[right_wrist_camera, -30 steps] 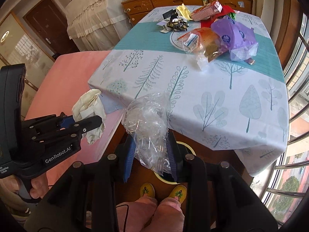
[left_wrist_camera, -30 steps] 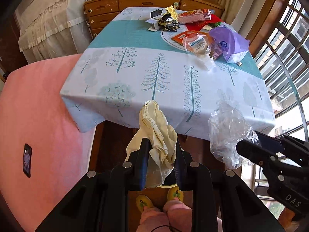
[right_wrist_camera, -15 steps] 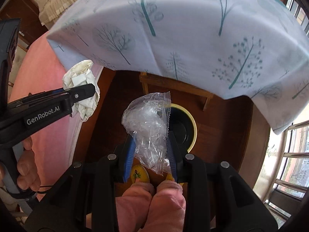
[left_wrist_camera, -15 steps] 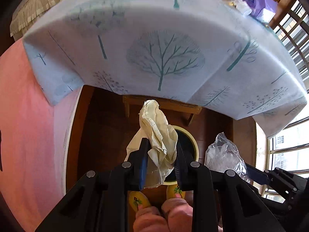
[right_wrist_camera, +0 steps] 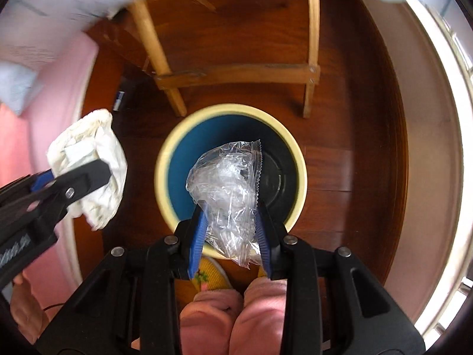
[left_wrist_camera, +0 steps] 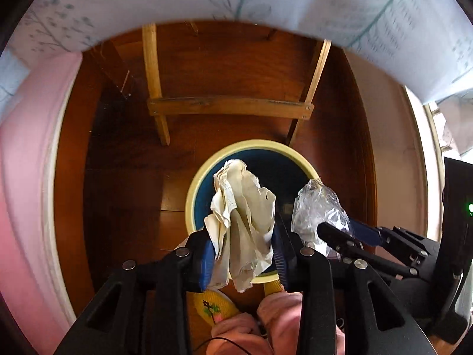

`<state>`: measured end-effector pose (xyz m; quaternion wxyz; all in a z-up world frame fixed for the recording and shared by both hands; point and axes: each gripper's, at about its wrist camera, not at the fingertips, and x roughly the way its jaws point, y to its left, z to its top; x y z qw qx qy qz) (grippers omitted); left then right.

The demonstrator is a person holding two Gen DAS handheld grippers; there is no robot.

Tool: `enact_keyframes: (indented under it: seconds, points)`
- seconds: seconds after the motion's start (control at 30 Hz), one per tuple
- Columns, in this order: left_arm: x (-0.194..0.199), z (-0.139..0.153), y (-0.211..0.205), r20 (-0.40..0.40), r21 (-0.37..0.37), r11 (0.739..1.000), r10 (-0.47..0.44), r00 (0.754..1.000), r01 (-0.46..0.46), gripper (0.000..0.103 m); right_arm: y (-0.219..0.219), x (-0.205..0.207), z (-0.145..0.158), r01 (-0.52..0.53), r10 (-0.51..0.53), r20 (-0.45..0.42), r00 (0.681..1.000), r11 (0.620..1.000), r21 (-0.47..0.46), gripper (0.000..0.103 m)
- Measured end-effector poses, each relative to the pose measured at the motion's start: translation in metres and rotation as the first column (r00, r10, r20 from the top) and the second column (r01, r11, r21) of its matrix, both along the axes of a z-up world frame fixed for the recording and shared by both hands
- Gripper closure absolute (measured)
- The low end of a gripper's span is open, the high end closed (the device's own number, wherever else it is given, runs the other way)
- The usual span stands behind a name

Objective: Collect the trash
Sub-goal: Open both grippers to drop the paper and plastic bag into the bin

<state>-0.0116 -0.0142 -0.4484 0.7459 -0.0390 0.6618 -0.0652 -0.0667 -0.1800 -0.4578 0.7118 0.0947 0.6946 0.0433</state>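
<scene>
Two grippers above one bin [right_wrist_camera: 165, 159], each carrying one piece of trash. The left gripper [left_wrist_camera: 242, 245] has a crumpled cream paper wad [left_wrist_camera: 242, 207] between its jaws; the jaws have just been opening, yet the wad hangs between them and seems to touch both pads. The right gripper [right_wrist_camera: 229, 230] has its jaws clamped on a clear plastic bag [right_wrist_camera: 227, 177]. In each wrist view that gripper's own load sits over the bin's blue interior; in the right wrist view, however, the wad appears left of the rim, so its true position over the mouth is uncertain. Step in hand, by judgement: the drop. The next move calls for centring each load over the opening, then spreading the jaws fully. Count: two grippers, two trash items, one bin, one wooden stool frame [left_wrist_camera: 230, 108] beyond it, under the table's cloth [left_wrist_camera: 177, 6].
</scene>
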Motion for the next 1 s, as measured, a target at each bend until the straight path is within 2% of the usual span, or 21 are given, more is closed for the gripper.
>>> enact_keyframes:
  seconds: [0.1,0.17,0.23,0.27,0.3,0.33,0.4,0.53,0.7,0.83,1.0]
  points:
    - [0.000,-0.025,-0.004,-0.009,0.023,1.000,-0.003,1.000,0.003,0.064,-0.012,-0.002,-0.020,0.052,-0.052,-0.013,0.999,0.998,0.018,0.074]
    - [0.000,-0.037,-0.004,-0.013,0.023,1.000,0.004,1.000,-0.004,0.057,-0.017,0.000,-0.029,0.069,-0.069,-0.001,0.998,0.997,0.033,0.074]
    - [0.000,-0.043,-0.001,-0.011,0.021,1.000,0.014,1.000,-0.014,0.031,-0.018,0.004,-0.035,0.059,-0.060,0.005,0.998,0.998,0.036,0.071]
    - [-0.001,-0.046,-0.001,-0.006,0.015,1.000,0.020,1.000,-0.020,0.024,-0.018,0.005,-0.037,0.054,-0.054,0.007,0.998,0.998,0.038,0.069]
    - [-0.001,-0.048,0.003,-0.002,0.001,1.000,0.026,1.000,-0.026,0.015,-0.016,0.007,-0.038,0.051,-0.051,0.011,0.999,0.998,0.040,0.061]
    - [0.000,-0.047,0.006,0.005,-0.007,0.999,0.034,0.999,-0.033,0.014,-0.016,0.009,-0.039,0.046,-0.046,0.013,0.999,0.998,0.042,0.051]
    - [0.000,-0.046,0.011,0.013,-0.010,0.999,0.040,0.999,-0.040,0.014,-0.014,0.011,-0.039,0.046,-0.046,0.014,0.999,0.998,0.045,0.047]
    - [-0.001,-0.031,0.021,0.027,-0.019,0.998,0.060,0.998,-0.059,0.014,-0.011,0.011,-0.031,0.052,-0.052,0.013,0.999,0.998,0.033,0.047]
    - [-0.006,0.008,0.030,0.051,-0.048,0.995,0.086,0.995,-0.083,0.014,-0.009,0.010,-0.008,0.069,-0.070,0.020,0.997,0.997,0.025,0.047]
    - [-0.013,0.049,0.033,0.064,-0.072,0.993,0.095,0.993,-0.091,0.014,-0.007,0.007,0.026,0.065,-0.065,0.039,0.997,0.998,0.001,0.047]
    - [-0.021,0.119,0.033,0.088,-0.091,0.994,0.073,0.993,-0.065,0.014,-0.006,0.002,0.090,0.063,-0.064,0.048,0.997,0.998,0.008,0.047]
